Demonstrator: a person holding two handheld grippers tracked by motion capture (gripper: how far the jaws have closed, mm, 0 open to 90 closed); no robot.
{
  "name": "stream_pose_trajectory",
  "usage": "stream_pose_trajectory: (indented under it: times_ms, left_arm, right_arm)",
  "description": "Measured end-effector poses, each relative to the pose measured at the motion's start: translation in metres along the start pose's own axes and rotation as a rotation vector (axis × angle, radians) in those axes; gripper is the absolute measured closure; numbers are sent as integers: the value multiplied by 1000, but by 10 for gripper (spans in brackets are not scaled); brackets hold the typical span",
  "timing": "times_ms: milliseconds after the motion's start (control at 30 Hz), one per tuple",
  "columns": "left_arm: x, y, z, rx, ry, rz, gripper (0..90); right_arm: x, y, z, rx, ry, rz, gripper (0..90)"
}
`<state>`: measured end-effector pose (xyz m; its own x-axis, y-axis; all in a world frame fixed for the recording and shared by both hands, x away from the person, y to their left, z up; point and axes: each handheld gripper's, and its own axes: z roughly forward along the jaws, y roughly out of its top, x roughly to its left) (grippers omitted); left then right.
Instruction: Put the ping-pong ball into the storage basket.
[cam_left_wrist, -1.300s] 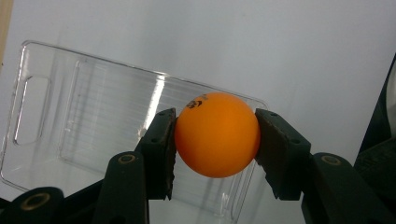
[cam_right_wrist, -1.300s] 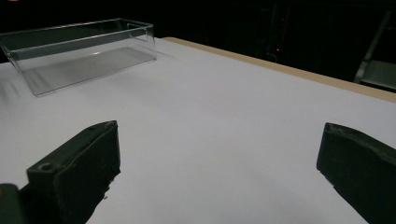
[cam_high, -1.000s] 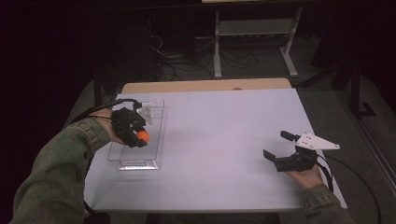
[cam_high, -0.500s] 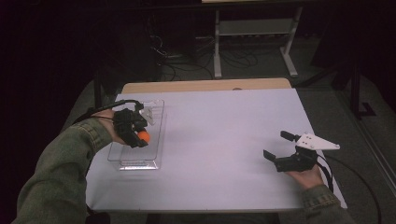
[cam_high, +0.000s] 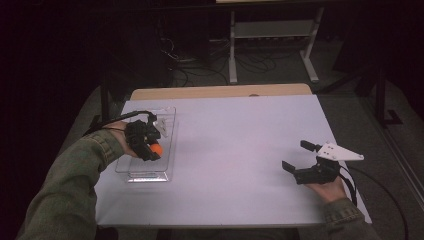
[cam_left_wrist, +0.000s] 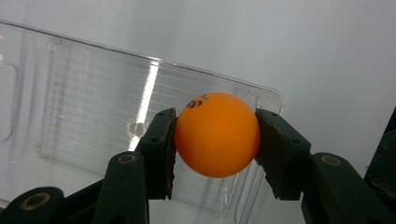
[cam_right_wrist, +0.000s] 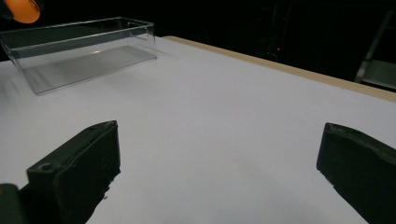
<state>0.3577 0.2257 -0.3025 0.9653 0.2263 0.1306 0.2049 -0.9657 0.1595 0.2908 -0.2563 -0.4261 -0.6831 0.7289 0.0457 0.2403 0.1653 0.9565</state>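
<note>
An orange ball (cam_left_wrist: 217, 134) sits clamped between the two black pads of my left gripper (cam_left_wrist: 215, 140), which points down over a clear plastic tray (cam_left_wrist: 93, 107). In the high view the same gripper (cam_high: 155, 150) hovers above the tray (cam_high: 167, 117) at the table's left, the ball (cam_high: 157, 149) showing at its tip. My right gripper (cam_high: 296, 156) rests low at the table's right side, its jaws spread wide with nothing between them. Its own view shows the tray (cam_right_wrist: 84, 58) far off and the ball (cam_right_wrist: 21, 10) at the top left corner.
The white table top (cam_high: 235, 145) stretches between the two hands, with a tan edge strip (cam_high: 220, 92) at the back. Beyond the table stand a metal rack (cam_high: 272, 37) and tangled cables on a dark floor.
My left gripper has drifted slightly with the ball over the tray. The right gripper has kept still.
</note>
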Motion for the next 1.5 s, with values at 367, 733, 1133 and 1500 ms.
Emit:
stream_pose_trajectory:
  times_ms: [367,733,1133,1500]
  left_arm:
    - [0,-4,12,3,-3,-17,501]
    - [-2,-4,23,-5,-14,-8,501]
    - [-1,-6,36,3,-22,-17,501]
    - [3,-12,48,2,-33,-41,501]
  right_arm:
    - [0,0,0,1,2,-3,0]
    - [0,0,0,2,-1,-4,0]
    - [0,0,0,3,2,-4,0]
    - [1,0,0,6,2,-6,0]
